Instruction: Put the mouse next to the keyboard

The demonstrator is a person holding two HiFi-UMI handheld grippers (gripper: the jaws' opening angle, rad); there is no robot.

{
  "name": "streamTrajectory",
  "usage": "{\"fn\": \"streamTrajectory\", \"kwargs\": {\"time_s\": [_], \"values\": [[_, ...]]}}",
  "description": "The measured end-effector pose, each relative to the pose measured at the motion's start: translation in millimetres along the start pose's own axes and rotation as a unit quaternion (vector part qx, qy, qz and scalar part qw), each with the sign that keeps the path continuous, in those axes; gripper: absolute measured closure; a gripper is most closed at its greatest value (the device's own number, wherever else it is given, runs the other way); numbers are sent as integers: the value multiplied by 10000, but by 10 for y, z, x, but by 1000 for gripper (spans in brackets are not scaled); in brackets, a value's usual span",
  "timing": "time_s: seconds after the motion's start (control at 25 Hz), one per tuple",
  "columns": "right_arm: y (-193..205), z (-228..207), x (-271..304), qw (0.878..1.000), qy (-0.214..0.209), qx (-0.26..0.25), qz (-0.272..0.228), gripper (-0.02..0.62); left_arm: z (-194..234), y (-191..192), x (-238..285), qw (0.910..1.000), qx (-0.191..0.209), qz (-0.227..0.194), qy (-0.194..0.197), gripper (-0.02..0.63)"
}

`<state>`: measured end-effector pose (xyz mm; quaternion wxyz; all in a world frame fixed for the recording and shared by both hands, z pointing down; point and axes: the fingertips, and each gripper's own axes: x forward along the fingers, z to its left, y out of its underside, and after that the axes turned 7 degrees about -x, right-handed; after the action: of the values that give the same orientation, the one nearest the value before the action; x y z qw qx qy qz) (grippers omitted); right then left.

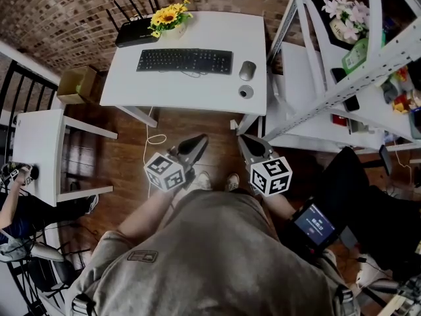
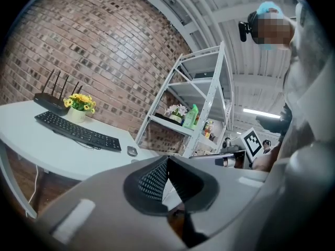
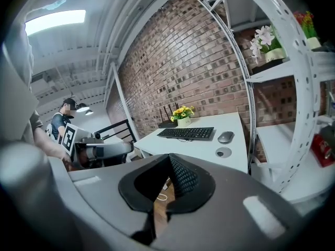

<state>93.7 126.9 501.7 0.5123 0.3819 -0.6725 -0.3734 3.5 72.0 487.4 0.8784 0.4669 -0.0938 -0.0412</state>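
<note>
A grey mouse (image 1: pixel 247 70) lies on the white table (image 1: pixel 191 91), just right of the black keyboard (image 1: pixel 185 60). Both grippers hang in front of the person, above the wooden floor and well short of the table. My left gripper (image 1: pixel 197 142) is shut with nothing in it; in its own view its jaws (image 2: pixel 168 158) meet at the tip, with the keyboard (image 2: pixel 78 130) and mouse (image 2: pixel 132 150) far off. My right gripper (image 1: pixel 245 143) also looks shut and empty (image 3: pixel 170 156); beyond it the keyboard (image 3: pixel 186 133) and mouse (image 3: pixel 225 136) show on the table.
A round cable hole (image 1: pixel 245 92) sits in front of the mouse. Yellow flowers (image 1: pixel 170 18) and a router (image 1: pixel 136 31) stand behind the keyboard. A white shelf rack (image 1: pixel 342 78) stands at the right, a small white table (image 1: pixel 39 150) and cardboard box (image 1: pixel 75 83) at the left.
</note>
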Motion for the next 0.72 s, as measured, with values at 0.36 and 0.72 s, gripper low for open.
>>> {"fn": "streamTrajectory", "kwargs": {"time_s": [0.36, 0.72], "values": [[-65, 3, 40, 9999, 72, -4, -74, 586, 35, -55, 11, 10000, 27, -3, 64, 604], [-97, -51, 71, 9999, 129, -25, -86, 586, 77, -84, 49, 10000, 22, 4, 77, 604]]}}
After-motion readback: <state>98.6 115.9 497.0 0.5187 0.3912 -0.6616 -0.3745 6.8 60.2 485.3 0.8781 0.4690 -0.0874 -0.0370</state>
